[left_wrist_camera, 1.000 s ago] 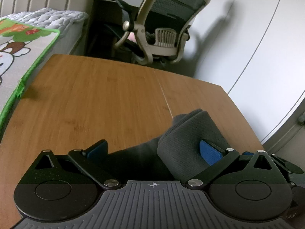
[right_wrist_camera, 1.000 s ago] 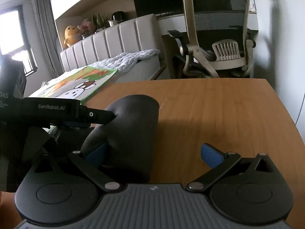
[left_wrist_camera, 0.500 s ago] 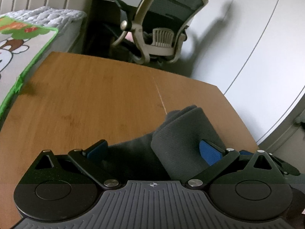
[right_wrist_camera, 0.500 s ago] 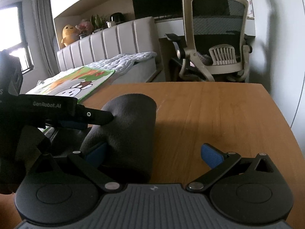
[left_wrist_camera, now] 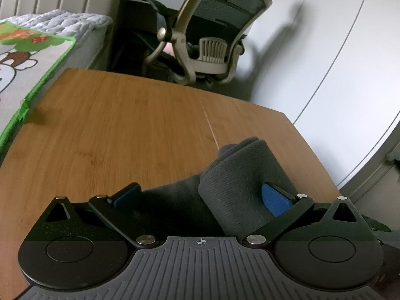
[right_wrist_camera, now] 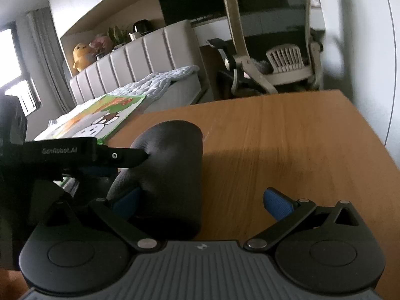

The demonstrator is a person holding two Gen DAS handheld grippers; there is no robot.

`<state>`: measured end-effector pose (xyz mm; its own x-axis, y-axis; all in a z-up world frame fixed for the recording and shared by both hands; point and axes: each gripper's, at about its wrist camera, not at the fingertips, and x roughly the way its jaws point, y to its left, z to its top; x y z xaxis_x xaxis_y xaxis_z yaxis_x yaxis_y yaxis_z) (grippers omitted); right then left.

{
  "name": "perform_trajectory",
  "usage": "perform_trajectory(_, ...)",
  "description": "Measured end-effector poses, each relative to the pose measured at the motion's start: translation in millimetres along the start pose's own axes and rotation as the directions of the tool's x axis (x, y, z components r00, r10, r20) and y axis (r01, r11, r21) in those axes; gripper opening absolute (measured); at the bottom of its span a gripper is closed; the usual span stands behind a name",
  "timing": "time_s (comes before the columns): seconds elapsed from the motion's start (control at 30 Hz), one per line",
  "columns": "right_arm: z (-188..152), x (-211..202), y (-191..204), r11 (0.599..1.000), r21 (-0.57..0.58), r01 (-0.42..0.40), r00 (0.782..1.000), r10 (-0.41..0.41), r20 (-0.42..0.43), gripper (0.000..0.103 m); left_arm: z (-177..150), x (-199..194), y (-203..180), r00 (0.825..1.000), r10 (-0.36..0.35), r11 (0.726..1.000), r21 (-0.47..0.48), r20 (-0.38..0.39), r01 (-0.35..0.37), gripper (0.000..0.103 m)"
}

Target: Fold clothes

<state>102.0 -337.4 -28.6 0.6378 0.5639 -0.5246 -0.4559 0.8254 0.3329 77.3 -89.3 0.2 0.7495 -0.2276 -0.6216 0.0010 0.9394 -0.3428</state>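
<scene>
A dark grey ribbed garment lies bunched in a thick fold on the wooden table. My left gripper is open, its blue pads on either side of the fold, the right pad pressed into the cloth. In the right wrist view the same garment stands as a rounded hump. My right gripper is open; its left pad touches the hump and its right pad is over bare table. The left gripper's black finger pokes into the hump from the left.
An office chair stands past the table's far edge, by a white wall. A bed with a cartoon-print mat runs along the table's left side. Bare wood stretches ahead and right of the garment.
Both views have drifted slightly; the garment fold sits a little farther left in the left wrist view. Both grippers stay open in the same pose on the cloth.
</scene>
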Motion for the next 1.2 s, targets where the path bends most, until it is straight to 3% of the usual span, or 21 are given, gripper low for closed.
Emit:
perform_trajectory(0.1,-0.8,2.7,-9.4,0.997,0.074,-0.036,0.999,0.037,-0.016,0.103,0.4,0.4,0.0,1.0,0.0,1.0,0.0,0.001,0.0,0.103)
perform_trajectory(0.63,-3.7,2.6,-15.2,0.989,0.124,-0.083,0.997,0.082,0.01,0.103,0.4,0.8,1.1,1.0,-0.002,1.0,-0.003,0.002,0.002,0.103)
perform_trajectory(0.83,-7.9,1.1,-35.9,0.936,0.304,-0.178,0.983,0.156,0.095,0.103,1.9,0.2,2.9,1.0,-0.005,1.0,-0.009,-0.001,0.005,0.103)
perform_trajectory(0.93,-3.0,6.6,-31.3,0.942,0.264,-0.207,0.978,0.204,0.042,0.103,4.4,-1.3,6.4,1.0,-0.02,0.999,-0.03,0.003,0.02,0.103)
perform_trajectory(1.03,3.4,14.7,-12.0,0.968,0.144,-0.205,0.977,0.211,-0.03,0.103,8.2,-5.6,12.6,0.999,-0.039,0.997,-0.071,0.017,0.04,0.103)
perform_trajectory(1.1,8.4,15.2,2.0,0.976,0.058,-0.209,0.976,0.211,-0.046,0.09,11.4,-13.2,16.1,0.999,-0.039,0.996,-0.083,0.036,0.042,0.103)
perform_trajectory(1.13,11.6,13.1,11.5,0.979,-0.005,-0.206,0.978,0.205,-0.046,0.077,13.3,-18.2,17.6,0.998,-0.036,0.996,-0.083,0.048,0.04,0.103)
perform_trajectory(1.2,15.9,8.7,33.8,0.972,-0.158,-0.176,0.984,0.171,-0.045,0.072,17.5,-28.0,19.9,0.997,-0.033,0.997,-0.074,0.067,0.038,0.103)
